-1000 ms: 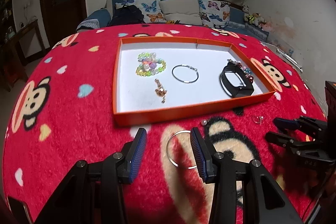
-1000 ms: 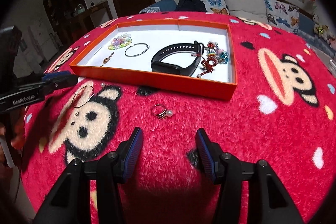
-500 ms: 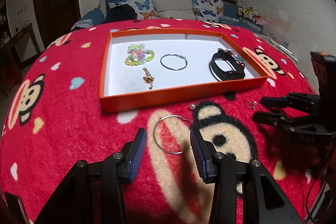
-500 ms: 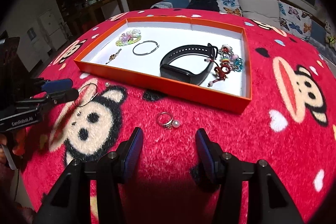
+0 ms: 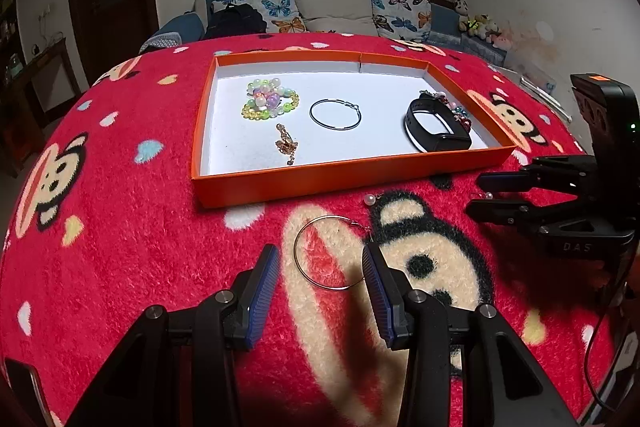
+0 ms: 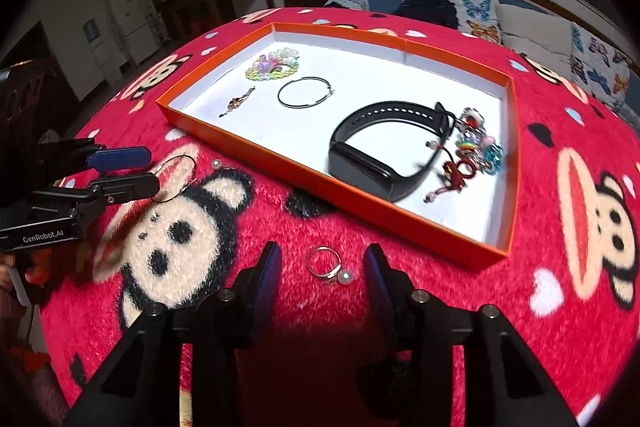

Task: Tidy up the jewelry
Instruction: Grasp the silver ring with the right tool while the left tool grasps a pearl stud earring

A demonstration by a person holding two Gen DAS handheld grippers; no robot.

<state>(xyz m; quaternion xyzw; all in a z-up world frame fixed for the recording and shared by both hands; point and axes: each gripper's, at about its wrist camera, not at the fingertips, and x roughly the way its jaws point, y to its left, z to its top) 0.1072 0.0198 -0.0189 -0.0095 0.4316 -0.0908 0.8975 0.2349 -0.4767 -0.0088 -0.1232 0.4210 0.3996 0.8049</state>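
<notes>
The right gripper [image 6: 324,269] has a little pearl ring [image 6: 329,268] lying between its 2 blue pads, and its jaws are closing, but the pads do not touch the ring yet, so it holds nothing. The ring rests on the fuzzy red blanket [image 6: 460,291] that covers the surface, just in front of the orange tray [image 6: 404,217]. To do this step well, I think the gripper should go low so the pads can pinch the thin band, not the round pearl, which could slip out. The fuzz may hide part of the band, so a slow, soft squeeze looks best. The left gripper [image 5: 320,273] is loose and holds nothing too. A big gold hoop [image 5: 329,253] lies flat on the blanket between its pads, and it looks like the right pad is at the hoop's edge. A small pearl earring [image 5: 369,200] sits near the tray wall. Inside the tray there are already a black watch band [image 6: 384,151], a bead bracelet [image 5: 269,103], a dark hoop [image 5: 335,114] and a small gold charm [image 5: 286,143]. Lift the ring up high enough to clear the tray wall.
</notes>
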